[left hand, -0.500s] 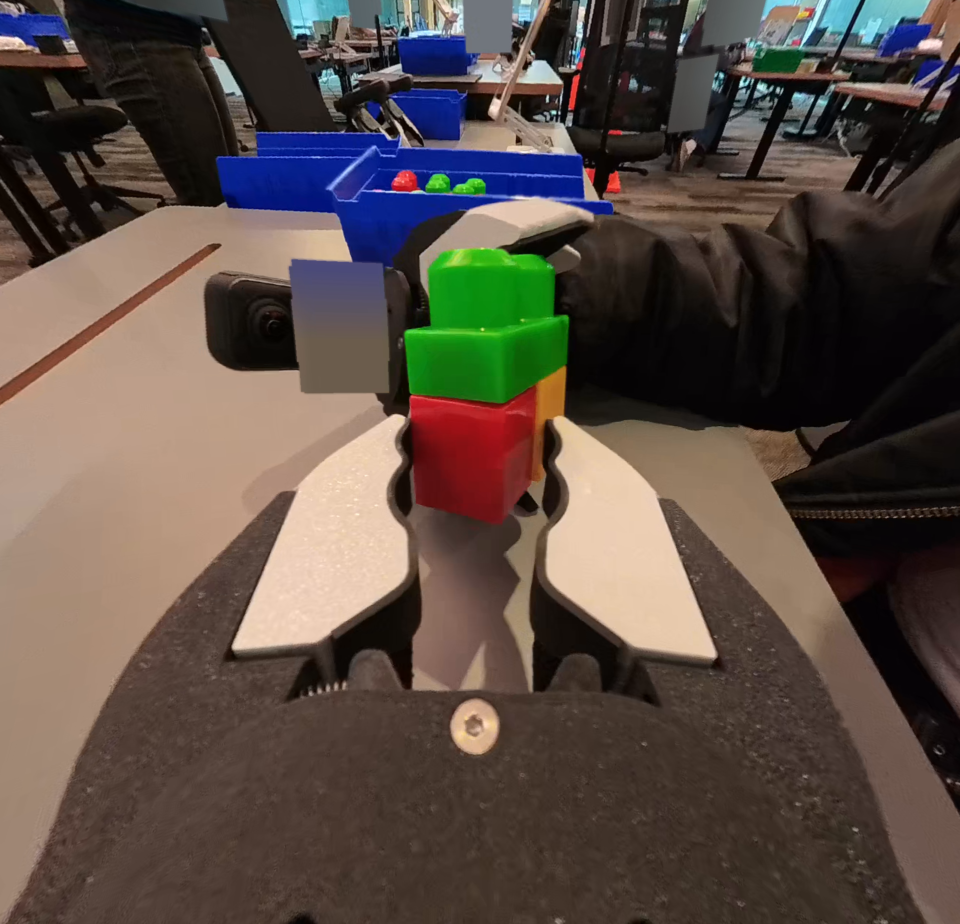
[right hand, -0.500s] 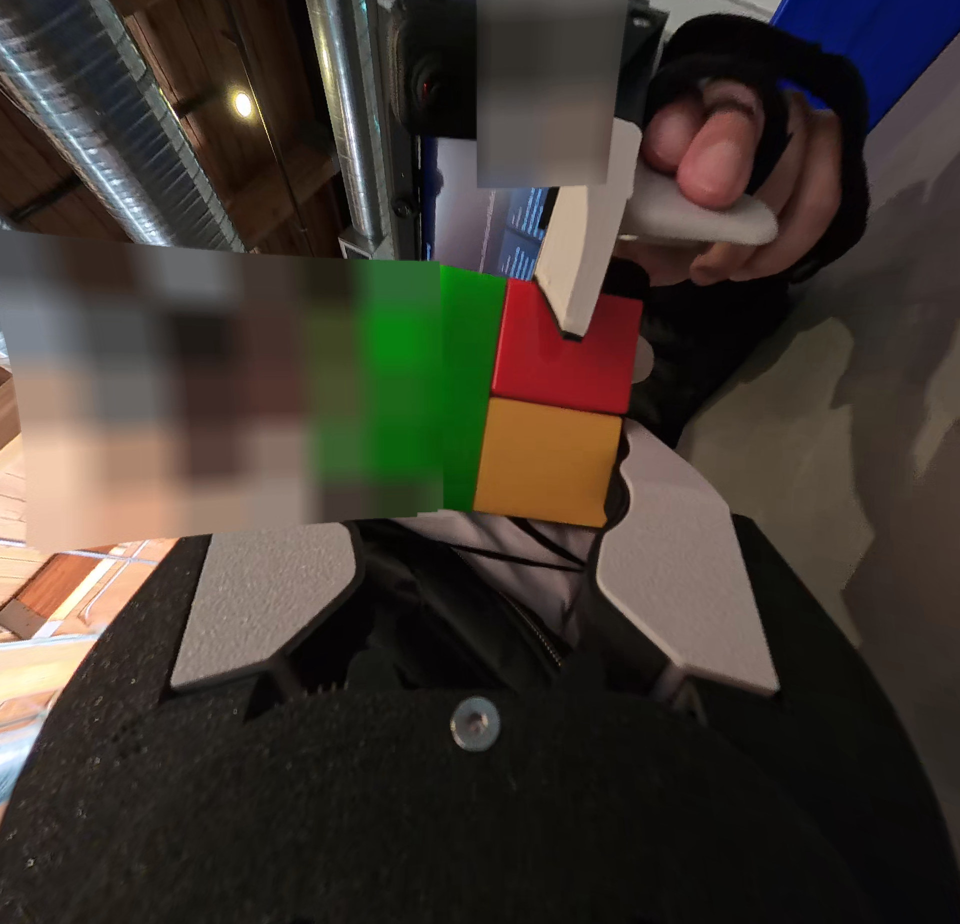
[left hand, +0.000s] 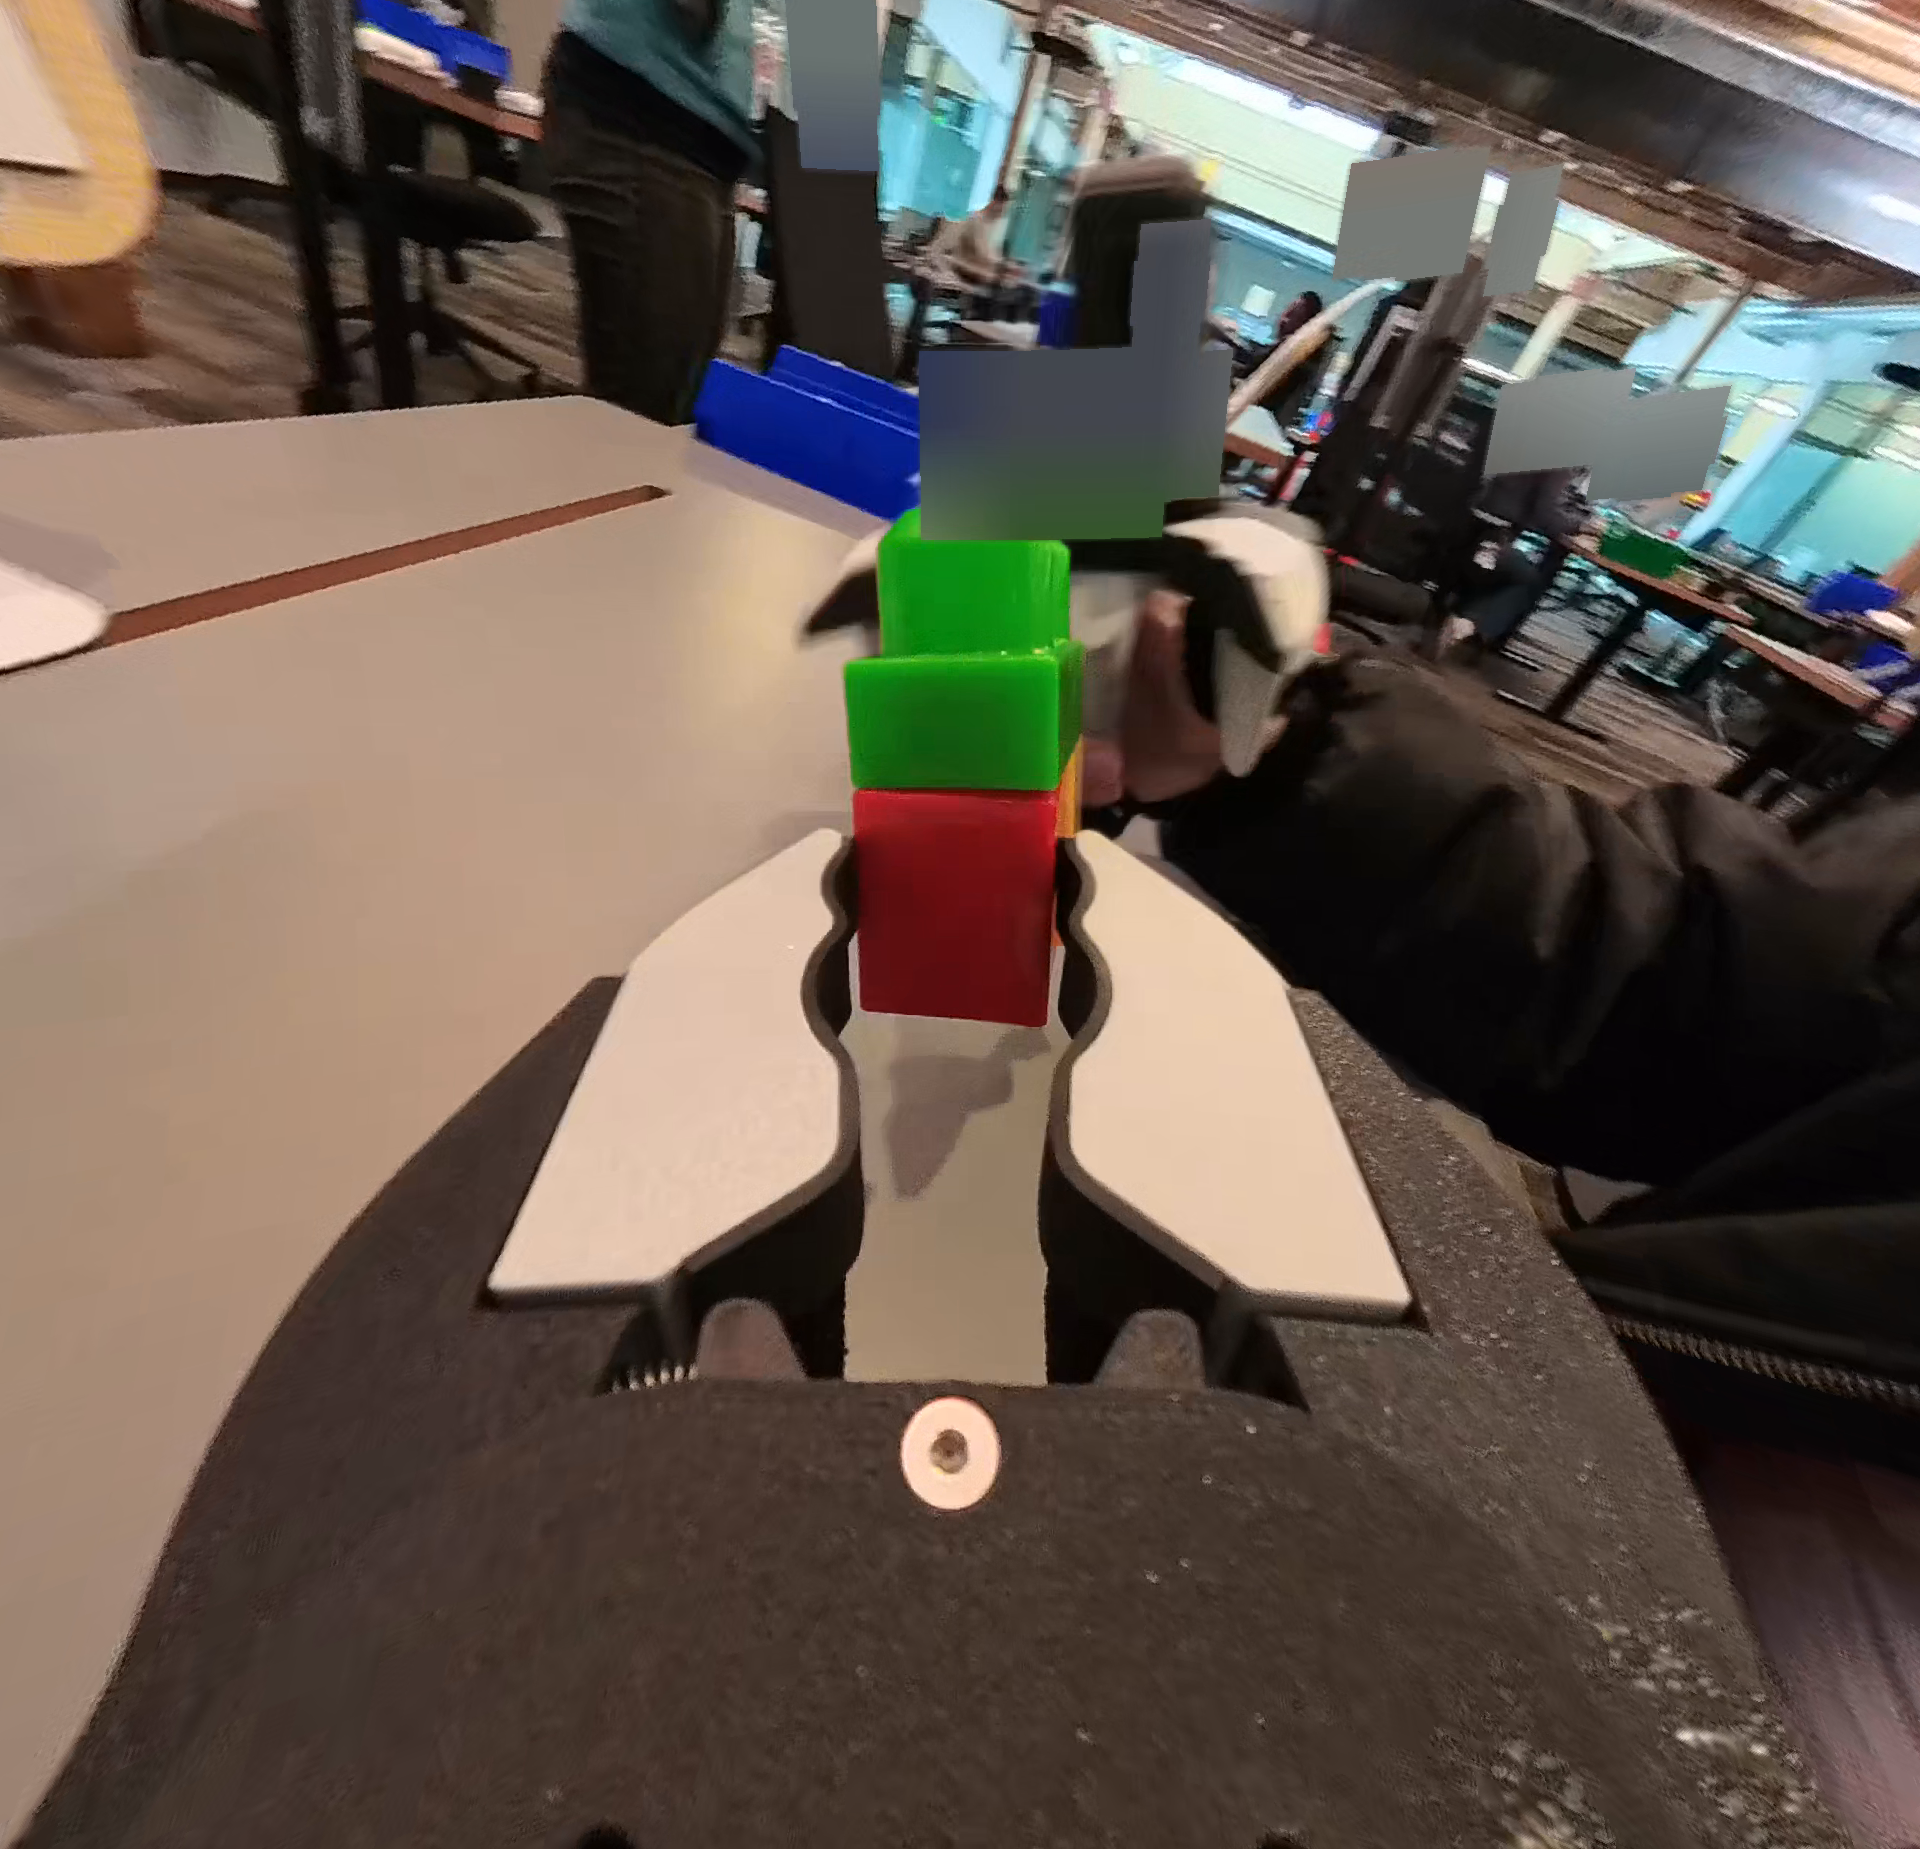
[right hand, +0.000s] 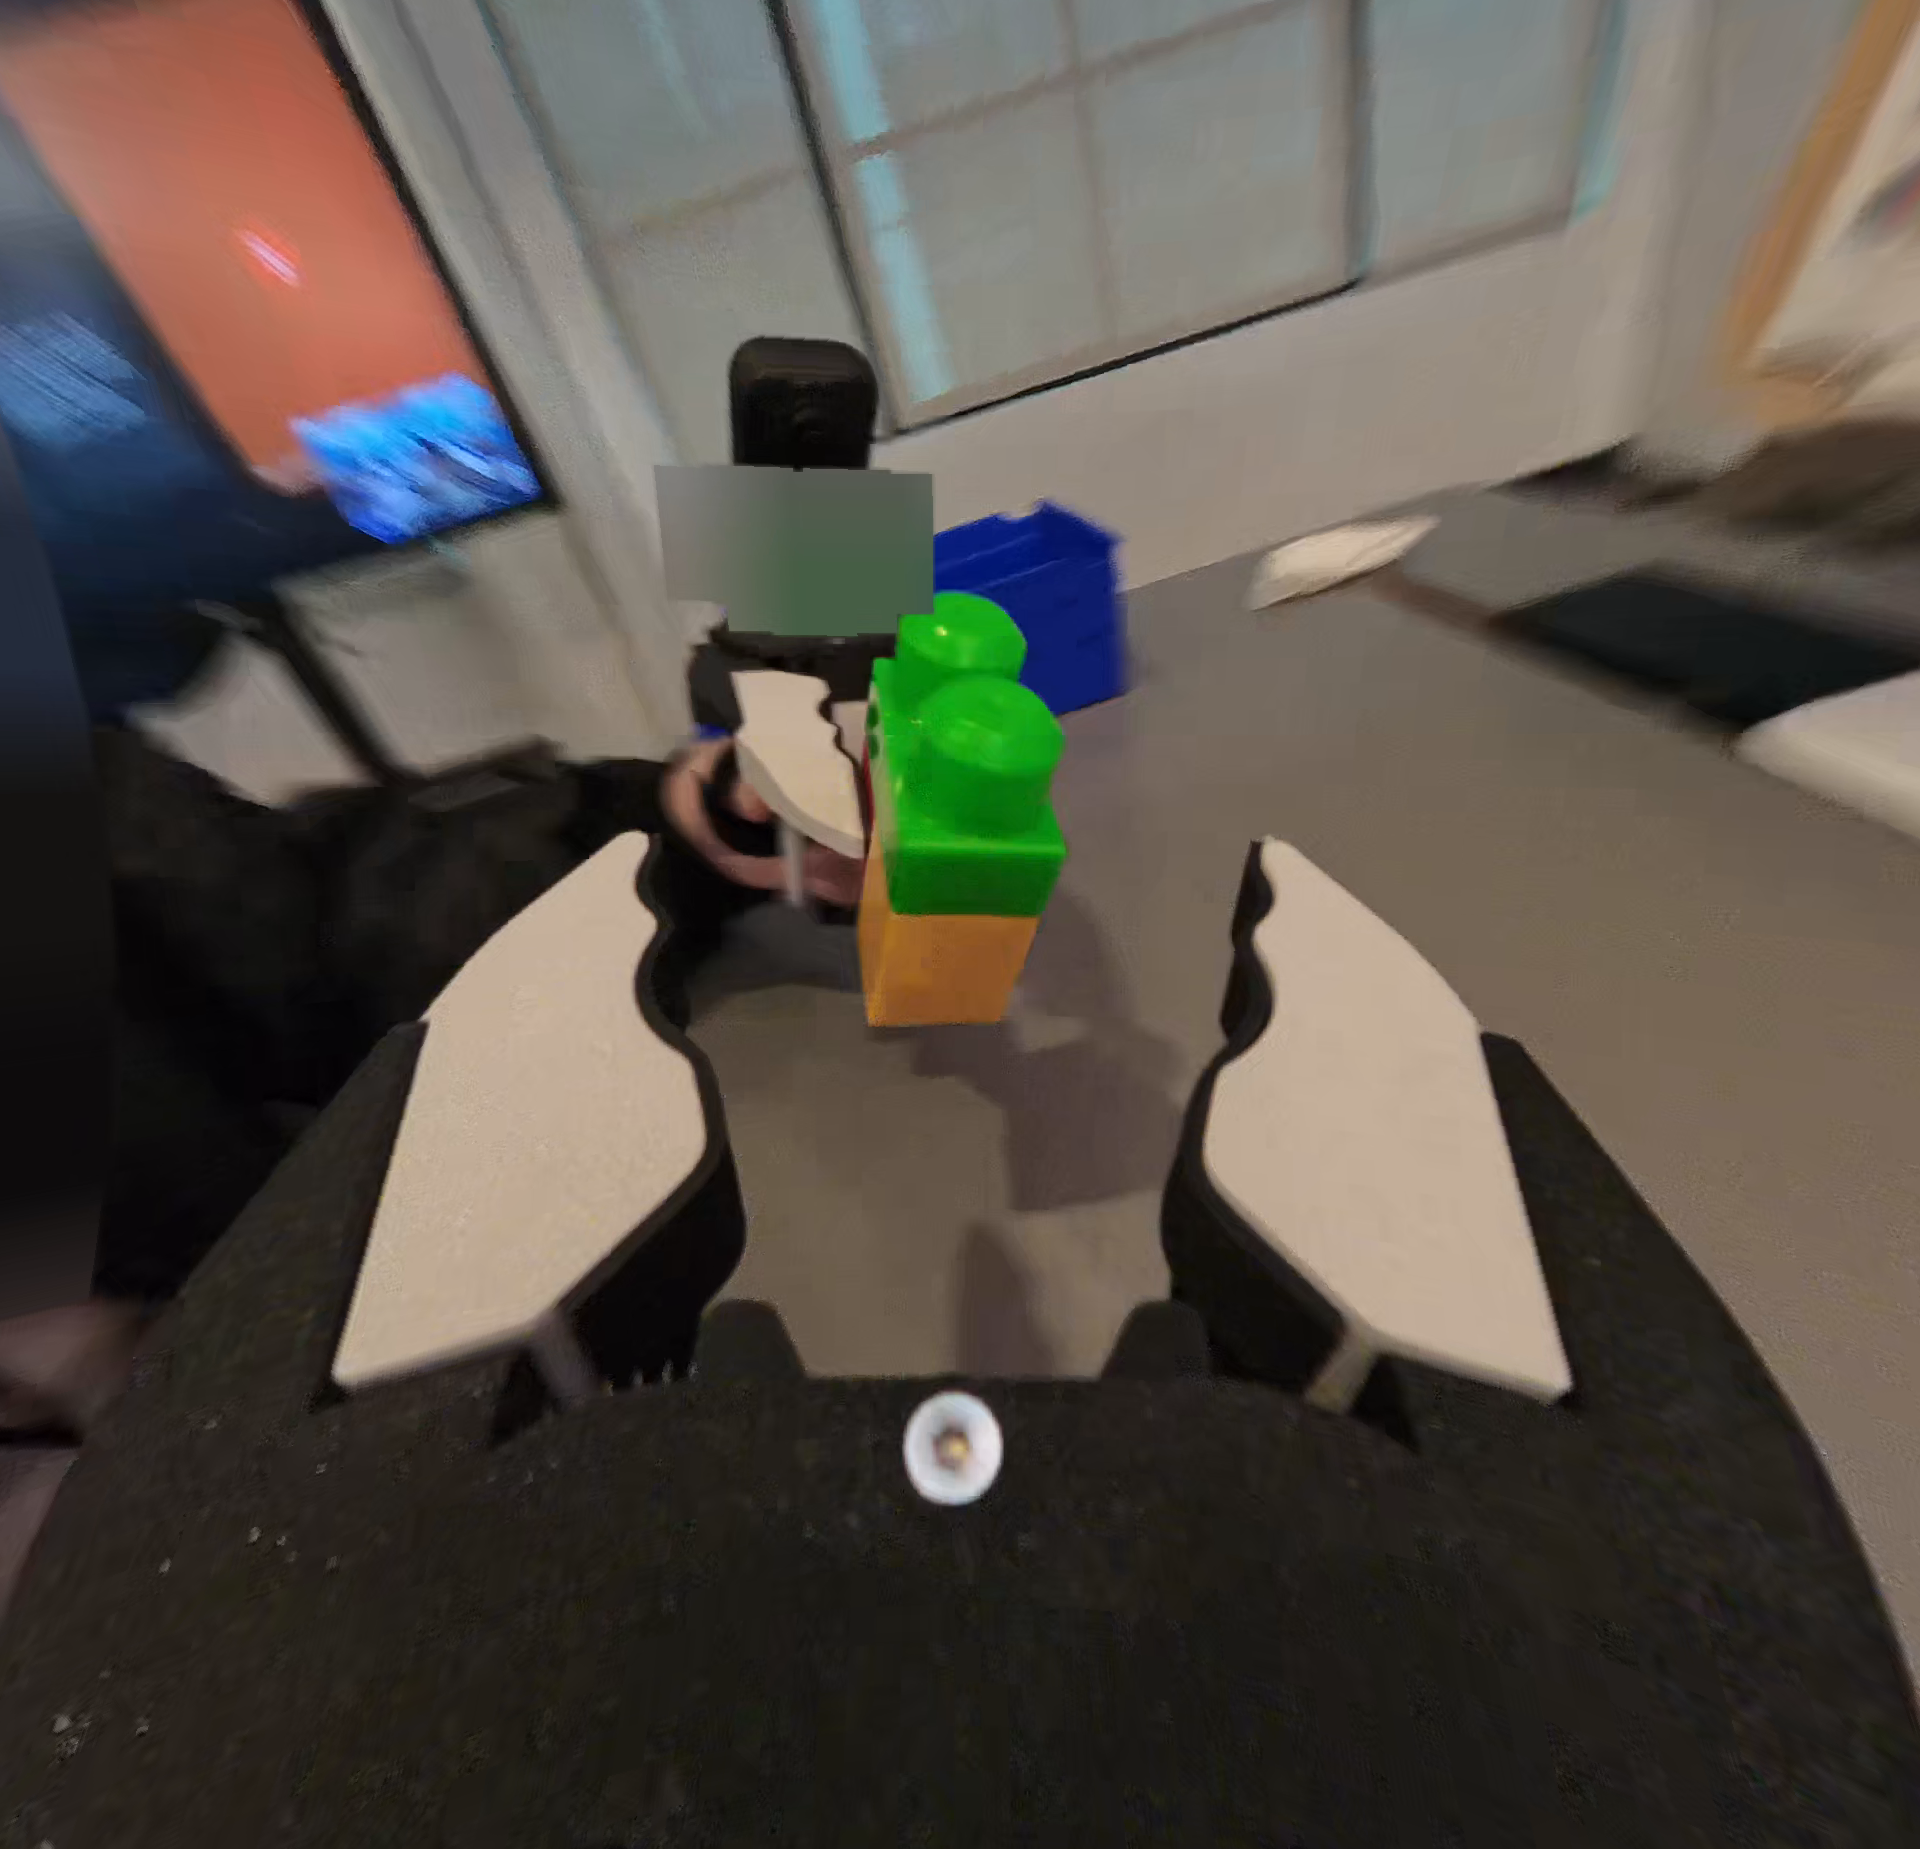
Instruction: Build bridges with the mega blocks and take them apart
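Note:
A small bridge of mega blocks stands between the two grippers: a green block (left hand: 961, 719) lies across a red block (left hand: 951, 926) and an orange block (right hand: 940, 968). My left gripper (left hand: 956, 854) is shut on the red block, just over the grey table (left hand: 364, 760). I cannot tell whether the bridge touches the table. My right gripper (right hand: 951, 849) is open and empty, with its fingers wide apart just short of the orange block. The green block (right hand: 977, 791) shows two round studs. The left gripper (right hand: 805, 760) shows beyond the bridge. The right gripper (left hand: 1174, 636) is blurred behind it.
A blue bin (left hand: 800, 428) stands on the table behind the bridge and also shows in the right wrist view (right hand: 1049, 604). A black sleeve (left hand: 1507, 916) reaches in from the right. A person (left hand: 644, 189) stands past the table's far edge. A white object (right hand: 1340, 552) lies farther back. The left gripper's tips are roughly 6 cm from the right gripper's.
My right gripper has let go of the orange block, opened wide and drawn back from the bridge. My left gripper still holds the red block and has swung its view to the left.

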`<state>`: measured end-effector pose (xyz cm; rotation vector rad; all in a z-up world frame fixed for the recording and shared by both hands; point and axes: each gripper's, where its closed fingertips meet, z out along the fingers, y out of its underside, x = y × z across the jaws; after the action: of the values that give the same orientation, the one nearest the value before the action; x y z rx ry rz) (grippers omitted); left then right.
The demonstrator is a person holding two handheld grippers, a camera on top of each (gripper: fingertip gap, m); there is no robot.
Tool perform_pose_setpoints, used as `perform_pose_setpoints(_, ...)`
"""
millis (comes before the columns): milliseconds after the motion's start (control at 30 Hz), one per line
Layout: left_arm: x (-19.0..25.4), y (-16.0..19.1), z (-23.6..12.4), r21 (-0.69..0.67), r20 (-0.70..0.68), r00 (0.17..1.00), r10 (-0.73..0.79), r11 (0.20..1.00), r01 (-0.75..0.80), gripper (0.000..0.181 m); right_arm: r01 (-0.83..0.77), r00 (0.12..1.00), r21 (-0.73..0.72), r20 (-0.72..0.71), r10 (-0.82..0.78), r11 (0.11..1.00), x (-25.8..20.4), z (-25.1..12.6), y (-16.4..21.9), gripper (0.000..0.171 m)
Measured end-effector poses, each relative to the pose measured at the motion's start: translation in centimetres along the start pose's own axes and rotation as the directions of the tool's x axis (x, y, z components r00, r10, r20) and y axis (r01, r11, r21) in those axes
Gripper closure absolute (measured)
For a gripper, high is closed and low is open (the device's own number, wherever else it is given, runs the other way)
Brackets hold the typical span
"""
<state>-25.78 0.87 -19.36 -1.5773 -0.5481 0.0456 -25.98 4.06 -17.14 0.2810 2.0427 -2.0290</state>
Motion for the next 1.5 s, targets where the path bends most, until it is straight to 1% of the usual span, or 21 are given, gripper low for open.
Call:
perform_pose_setpoints(33,-0.8,0.1,-0.2,-0.003,0.049,0.999,-0.019,1.000,0.019,0.144,0.150,0.984,-0.009,-0.091,-0.151,0.989,0.2,-0.3,-0.6,0.071)
perform_pose_setpoints(100,-2.1,0.4,-0.4,-0.012,0.115,0.992,-0.060,0.998,0.062,0.144,0.371,0.902,-0.064,-0.212,-0.376,0.926,0.2,-0.6,-1.3,0.070)
perform_pose_setpoints(167,-3.1,1.0,-0.4,-0.022,0.176,0.978,-0.110,0.993,0.115,0.144,0.498,0.817,-0.125,-0.263,-0.513,0.858,0.0,-0.1,-1.2,0.065)
perform_pose_setpoints(200,-3.4,1.3,-0.3,-0.034,0.192,0.973,-0.129,0.990,0.138,0.144,0.541,0.776,-0.168,-0.278,-0.566,0.824,0.1,0.4,-0.8,0.060)
perform_pose_setpoints(267,-3.8,1.8,-0.2,-0.035,0.230,0.959,-0.164,0.984,0.177,0.145,0.603,0.689,-0.275,-0.292,-0.663,0.749,0.8,1.5,0.4,0.050)
perform_pose_setpoints(333,-3.8,2.1,0.0,-0.043,0.247,0.952,-0.180,0.980,0.196,0.145,0.643,0.606,-0.368,-0.292,-0.740,0.672,1.6,2.5,1.5,0.046)
perform_pose_setpoints(400,-3.7,2.4,0.3,-0.052,0.263,0.949,-0.174,0.979,0.195,0.145,0.664,0.551,-0.422,-0.280,-0.786,0.617,2.0,3.4,2.2,0.050)
perform_pose_setpoints(500,-3.5,2.6,0.5,-0.064,0.269,0.946,-0.179,0.977,0.203,0.145,0.692,0.497,-0.456,-0.261,-0.828,0.559,2.1,4.3,2.5,0.061)
perform_pose_setpoints(633,-3.4,3.0,0.8,-0.067,0.281,0.939,-0.197,0.972,0.224,0.145,0.710,0.393,-0.530,-0.248,-0.886,0.463,2.7,4.6,2.8,0.068)
perform_pose_setpoints(700,-3.1,3.0,1.1,-0.067,0.276,0.941,-0.195,0.973,0.222,0.145,0.705,0.386,-0.547,-0.238,-0.891,0.451,3.0,4.9,3.2,0.071)
perform_pose_setpoints(833,-2.4,3.1,1.4,-0.093,0.263,0.952,-0.158,0.978,0.188,0.145,0.679,0.394,-0.576,-0.237,-0.888,0.455,3.7,4.7,3.7,0.079)
perform_pose_setpoints(933,-2.3,3.2,1.5,-0.111,0.270,0.953,-0.136,0.979,0.171,0.145,0.678,0.389,-0.584,-0.230,-0.892,0.447,3.9,4.6,3.8,0.079)
perform_pose_setpoints(1033,-2.3,3.3,1.5,-0.113,0.273,0.952,-0.138,0.978,0.174,0.145,0.678,0.359,-0.603,-0.226,-0.905,0.420,4.2,4.6,4.0,0.079)
perform_pose_setpoints(1267,-2.0,3.1,1.5,-0.102,0.259,0.954,-0.150,0.978,0.182,0.145,0.677,0.381,-0.578,-0.254,-0.889,0.455,4.0,4.5,3.7,0.081)
perform_pose_setpoints(1433,-2.2,3.2,1.5,-0.104,0.263,0.952,-0.156,0.976,0.189,0.145,0.676,0.375,-0.588,-0.244,-0.894,0.444,4.3,4.5,3.8,0.082)
perform_pose_setpoints(1500,-2.3,3.1,1.3,-0.094,0.255,0.952,-0.168,0.976,0.198,0.145,0.685,0.385,-0.570,-0.246,-0.890,0.454,4.4,4.7,3.7,0.081)
